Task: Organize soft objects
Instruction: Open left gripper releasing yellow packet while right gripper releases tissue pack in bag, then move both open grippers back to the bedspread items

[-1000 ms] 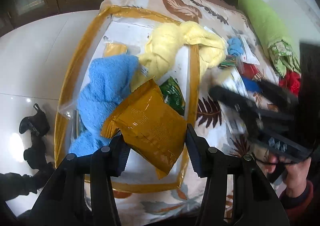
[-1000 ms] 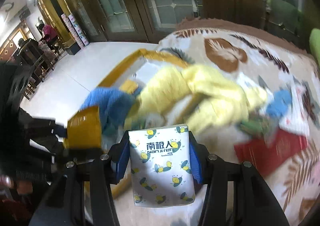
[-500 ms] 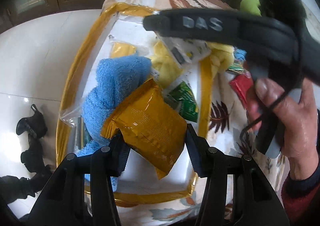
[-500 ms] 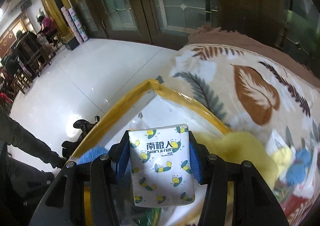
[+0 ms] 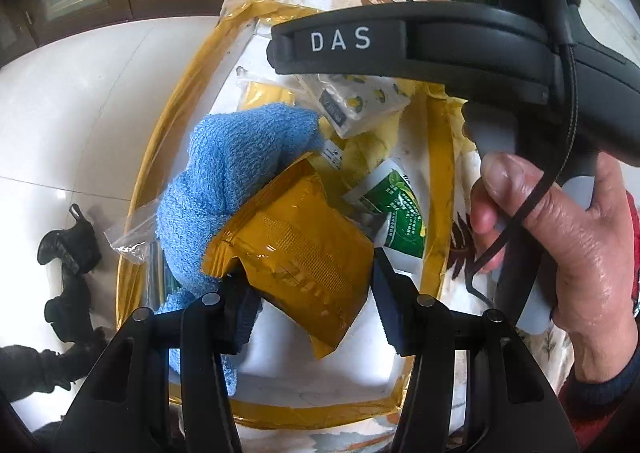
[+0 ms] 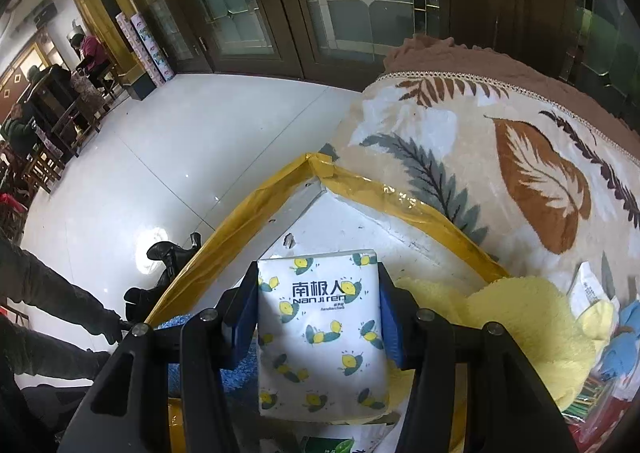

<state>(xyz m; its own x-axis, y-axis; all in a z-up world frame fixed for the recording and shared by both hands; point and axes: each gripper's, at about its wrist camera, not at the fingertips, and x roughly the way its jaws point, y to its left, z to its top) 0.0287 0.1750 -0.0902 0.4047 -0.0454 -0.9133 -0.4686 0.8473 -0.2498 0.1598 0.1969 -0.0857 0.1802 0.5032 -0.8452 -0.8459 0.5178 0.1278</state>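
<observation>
1. Gripping a crinkly mustard-yellow foil pouch [image 5: 304, 253], the left gripper [image 5: 312, 305] is pinching it between both pads over the white, yellow-taped box [image 5: 436, 157] standing on the leaf-patterned blanket [image 6: 520, 181].
2. Squeezing a white plastic-wrapped tissue pack printed with yellow lemons [image 6: 322, 337], the right gripper [image 6: 320, 321] is hovering above the far corner of that same box, its blue pads pressing the pack's two long sides.
3. Lying inside the box are a fluffy blue terry towel [image 5: 236, 181], a yellow plush cloth [image 6: 520, 329] draped over the rim, and a green-and-white sachet [image 5: 396, 209].
4. Judging by looks, the tissue pack is light and squashy; its slick film may slide, so holding it across the middle of the narrow width seems safest.
5. The foil pouch is looking thin, stiff at the sealed edges and slippery; taking it near a seam, as now, is probably giving the firmest hold.
6. Reading the labels: the tissue pack is showing "南极人" above "NanJiren"; the right tool's black body [image 5: 420, 41], seen from the left camera, is bearing "DAS". Print on the sachet is too small to read.
</observation>
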